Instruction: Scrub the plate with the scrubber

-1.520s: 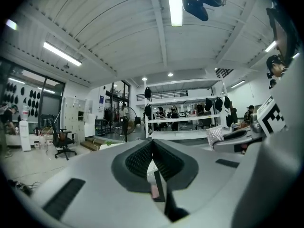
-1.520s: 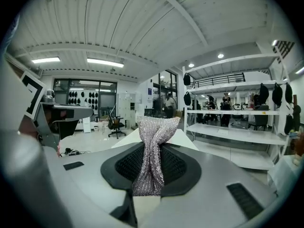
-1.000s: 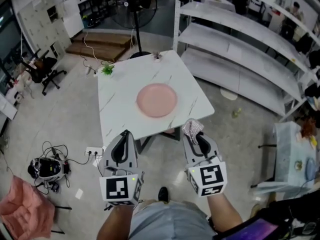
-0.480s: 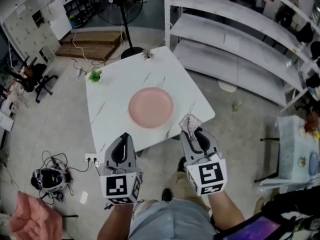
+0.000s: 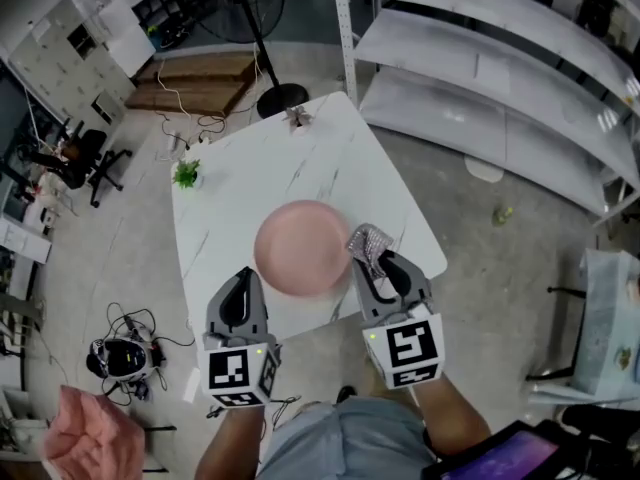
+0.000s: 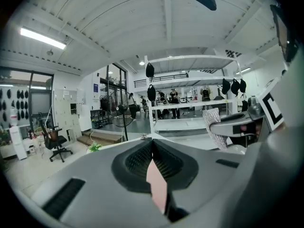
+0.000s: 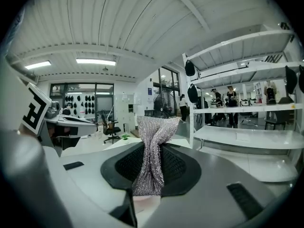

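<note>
While we hold both grippers on the near side of the pink plate (image 5: 300, 246), it lies flat on the white marble table (image 5: 250, 183). Our right gripper (image 5: 375, 258) pinches the silver mesh scrubber (image 5: 367, 240), which sticks out past the jaw tips just beside the plate's right rim; we can't tell if it touches. Our left gripper (image 5: 243, 286), jaws pressed together on nothing, sits by the plate's near-left rim.
</note>
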Tool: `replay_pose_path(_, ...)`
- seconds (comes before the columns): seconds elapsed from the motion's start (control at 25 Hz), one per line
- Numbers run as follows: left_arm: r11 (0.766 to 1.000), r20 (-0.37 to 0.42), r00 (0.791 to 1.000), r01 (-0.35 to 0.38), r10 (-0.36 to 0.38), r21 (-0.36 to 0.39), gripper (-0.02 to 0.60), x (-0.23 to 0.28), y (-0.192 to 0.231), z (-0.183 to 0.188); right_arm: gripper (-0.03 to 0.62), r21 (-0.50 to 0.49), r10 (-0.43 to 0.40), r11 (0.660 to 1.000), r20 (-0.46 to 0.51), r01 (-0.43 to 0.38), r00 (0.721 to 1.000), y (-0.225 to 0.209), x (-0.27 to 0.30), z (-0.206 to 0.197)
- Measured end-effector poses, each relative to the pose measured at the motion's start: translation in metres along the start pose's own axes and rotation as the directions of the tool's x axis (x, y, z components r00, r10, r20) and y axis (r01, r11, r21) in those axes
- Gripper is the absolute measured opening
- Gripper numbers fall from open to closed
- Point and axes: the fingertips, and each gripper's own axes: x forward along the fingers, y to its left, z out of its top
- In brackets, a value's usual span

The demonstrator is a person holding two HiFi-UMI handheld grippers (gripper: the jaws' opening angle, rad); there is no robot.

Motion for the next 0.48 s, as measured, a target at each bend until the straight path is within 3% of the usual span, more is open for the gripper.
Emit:
replay_pose_path(0.28, 0.991, 0.008, 0.992, -0.123, 0.123, 0.047, 0.008, 0.052, 0.013, 0.052, 0.109, 0.022, 0.135, 0.990, 0.042, -0.136, 0.990, -0.025, 0.068, 0.036)
replay_pose_path(0.48, 0.980, 0.034, 0.981, -0.194, 0.193, 0.047, 0.008, 0.071, 0.034, 0.063, 0.109, -0.006, 0.214, 0.977, 0.061, -0.214, 0.975, -0.024, 0.105, 0.050)
